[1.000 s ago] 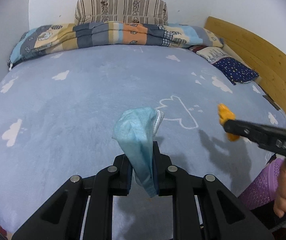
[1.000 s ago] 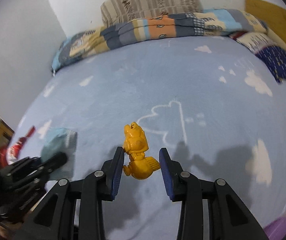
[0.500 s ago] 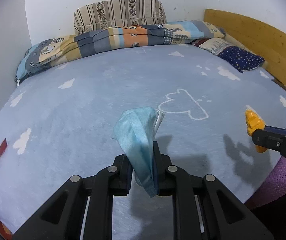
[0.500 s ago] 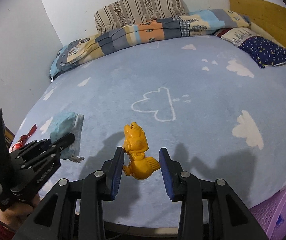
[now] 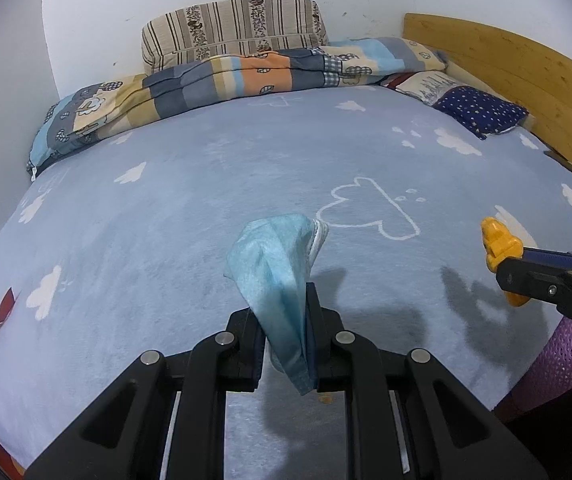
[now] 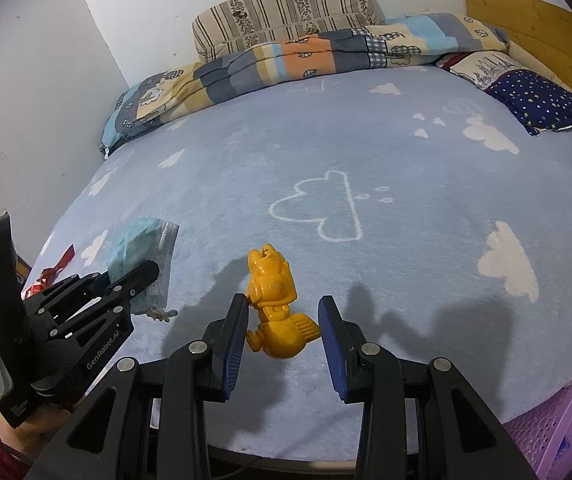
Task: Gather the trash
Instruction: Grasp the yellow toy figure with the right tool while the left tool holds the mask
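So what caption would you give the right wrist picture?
Right gripper holds a yellow toy figure above a cloud-print bed; left gripper carries a blue face mask.

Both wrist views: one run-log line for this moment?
left tool: shut on face mask | right tool: shut on yellow toy | purple basket: lower right

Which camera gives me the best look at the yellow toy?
The right wrist view: the yellow toy sits centre frame, whole, between the right gripper's blue pads. The left wrist view shows it small at the right edge, partly hidden by that gripper.
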Action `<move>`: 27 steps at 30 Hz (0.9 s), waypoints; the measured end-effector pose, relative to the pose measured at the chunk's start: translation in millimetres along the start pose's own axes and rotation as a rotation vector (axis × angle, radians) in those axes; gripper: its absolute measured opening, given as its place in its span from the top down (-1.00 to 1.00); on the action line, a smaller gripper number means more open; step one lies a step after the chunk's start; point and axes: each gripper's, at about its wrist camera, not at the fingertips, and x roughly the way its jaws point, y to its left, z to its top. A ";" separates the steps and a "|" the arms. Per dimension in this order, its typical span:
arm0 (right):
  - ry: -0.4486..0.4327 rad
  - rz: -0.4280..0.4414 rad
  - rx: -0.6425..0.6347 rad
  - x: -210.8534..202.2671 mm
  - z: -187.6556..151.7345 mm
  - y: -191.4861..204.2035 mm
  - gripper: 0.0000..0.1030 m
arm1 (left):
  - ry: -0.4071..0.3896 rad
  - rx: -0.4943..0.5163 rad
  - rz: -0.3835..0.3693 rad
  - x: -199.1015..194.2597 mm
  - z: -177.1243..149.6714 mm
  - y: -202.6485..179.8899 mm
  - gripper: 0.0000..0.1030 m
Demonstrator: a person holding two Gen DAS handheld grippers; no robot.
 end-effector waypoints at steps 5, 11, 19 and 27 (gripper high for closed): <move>0.001 0.000 -0.002 0.1 0.3 0.8 0.25 | 0.000 0.002 0.002 0.2 0.2 -0.3 0.69; 0.000 0.000 0.002 -0.5 0.7 0.4 0.26 | -0.001 0.003 -0.001 0.0 0.5 -0.9 0.69; -0.013 0.003 0.021 -5.0 1.5 -3.1 0.26 | -0.009 0.018 -0.031 -2.3 1.4 -6.4 0.69; -0.060 0.018 0.065 -31.7 -2.1 -7.6 0.26 | -0.040 0.045 -0.091 -22.8 5.7 -24.9 0.69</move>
